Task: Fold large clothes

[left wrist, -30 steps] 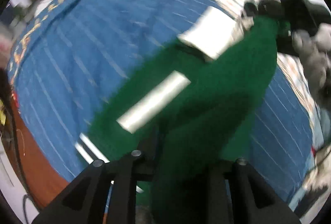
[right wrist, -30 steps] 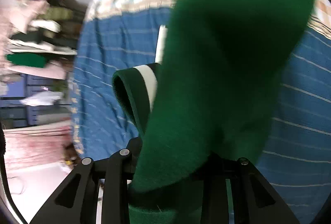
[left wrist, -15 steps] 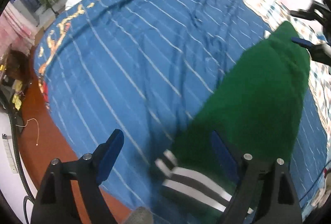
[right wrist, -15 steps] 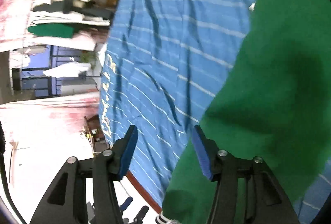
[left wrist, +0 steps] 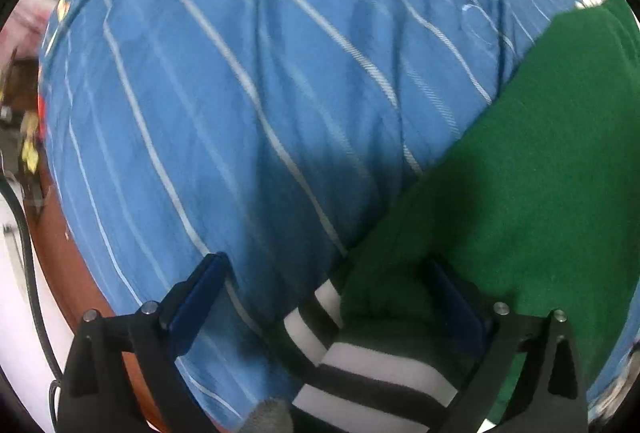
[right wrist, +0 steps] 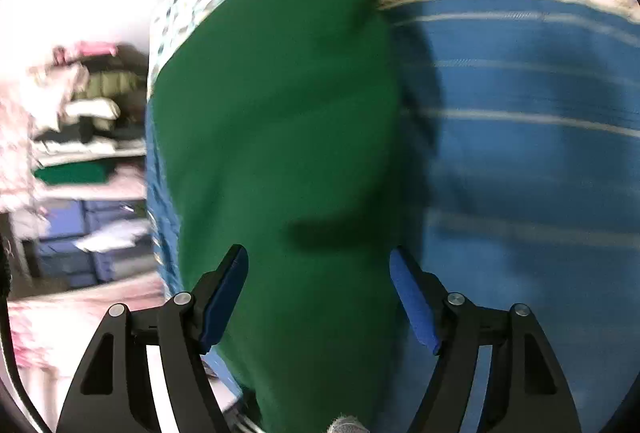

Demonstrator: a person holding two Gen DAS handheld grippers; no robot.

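A green garment [left wrist: 540,161] with a black-and-white striped cuff [left wrist: 360,361] lies on the blue striped bedspread [left wrist: 240,73]. My left gripper [left wrist: 326,297] points down over the cuff end. Its jaws are opening wide, the cuff lies between them, and the pads do not press on it. In the right wrist view the green garment [right wrist: 280,113] runs as a long band away up the bed. My right gripper [right wrist: 320,293] straddles its near end, jaws opening, with the blue pads [right wrist: 412,297] clear of the cloth on both sides.
The bed edge and red-brown floor [left wrist: 68,265] with a black cable [left wrist: 28,233] are at the left. Shelves stacked with clothes [right wrist: 80,121] stand beyond the bed. A checked sheet [right wrist: 180,5] covers the far end.
Both grippers were shut on the hanging green garment a second ago. They have since let go and opened, and both hands have dropped towards the bed, where the garment now lies.
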